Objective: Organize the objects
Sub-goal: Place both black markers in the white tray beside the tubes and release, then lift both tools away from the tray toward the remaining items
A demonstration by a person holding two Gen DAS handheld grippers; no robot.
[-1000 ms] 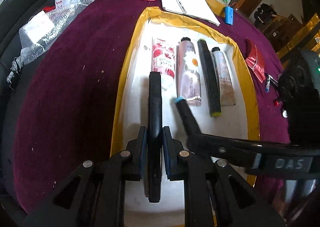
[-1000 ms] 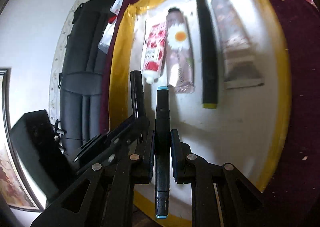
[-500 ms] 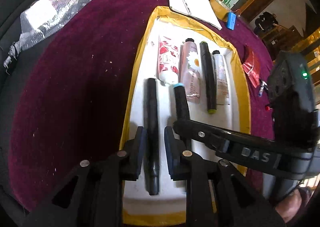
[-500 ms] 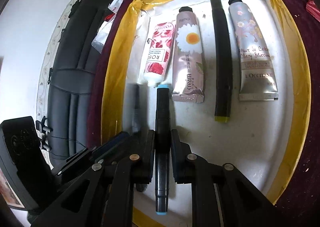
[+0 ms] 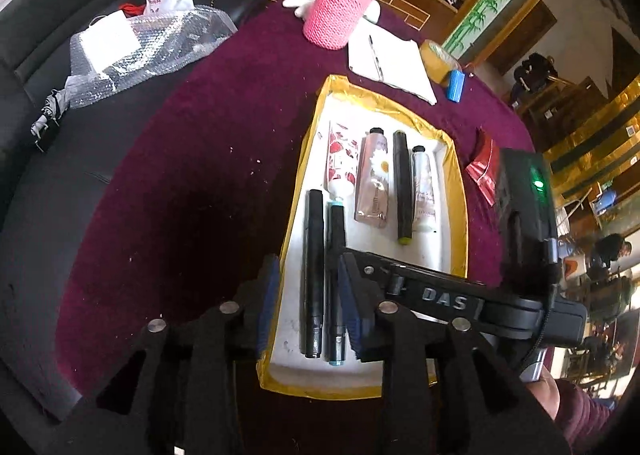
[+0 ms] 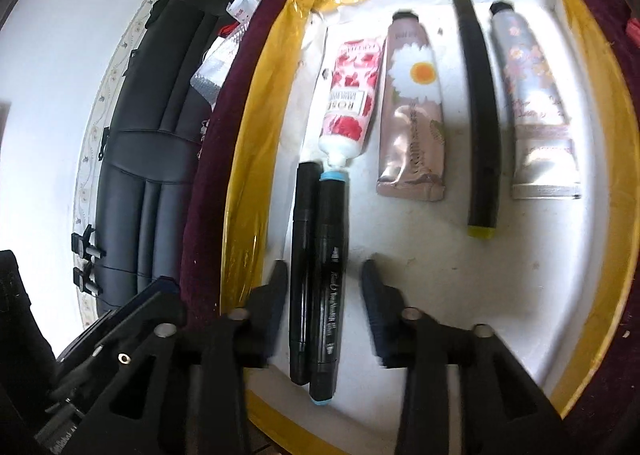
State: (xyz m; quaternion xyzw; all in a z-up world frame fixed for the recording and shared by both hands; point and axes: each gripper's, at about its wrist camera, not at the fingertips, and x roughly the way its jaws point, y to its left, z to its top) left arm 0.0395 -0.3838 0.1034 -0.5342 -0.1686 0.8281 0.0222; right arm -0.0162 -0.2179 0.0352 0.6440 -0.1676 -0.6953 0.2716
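A white tray with a gold rim [image 5: 459,191] [image 6: 248,191] lies on the purple cloth. In it lie a plain black marker [image 5: 313,267] [image 6: 302,267] and a blue-capped black marker [image 5: 336,279] [image 6: 329,283] side by side, a rose tube [image 5: 341,163] [image 6: 352,95], a daisy tube [image 5: 375,179] [image 6: 414,103], a yellow-capped marker [image 5: 402,187] [image 6: 478,115] and a pale floral tube [image 5: 425,191] [image 6: 532,103]. My left gripper [image 5: 308,303] is open above the two markers. My right gripper [image 6: 325,295] is open, astride both markers.
A pink knitted cup [image 5: 340,3], a notebook with pen [image 5: 388,59], a tape roll [image 5: 438,57] and a blue cylinder [image 5: 455,85] stand beyond the tray. Red wrapper [image 5: 482,167] lies to its right. Bubble wrap [image 5: 140,47] lies on black seats at left.
Both grippers have opened and let go of their markers, which now lie side by side in the tray. Both grippers have pulled back and up.
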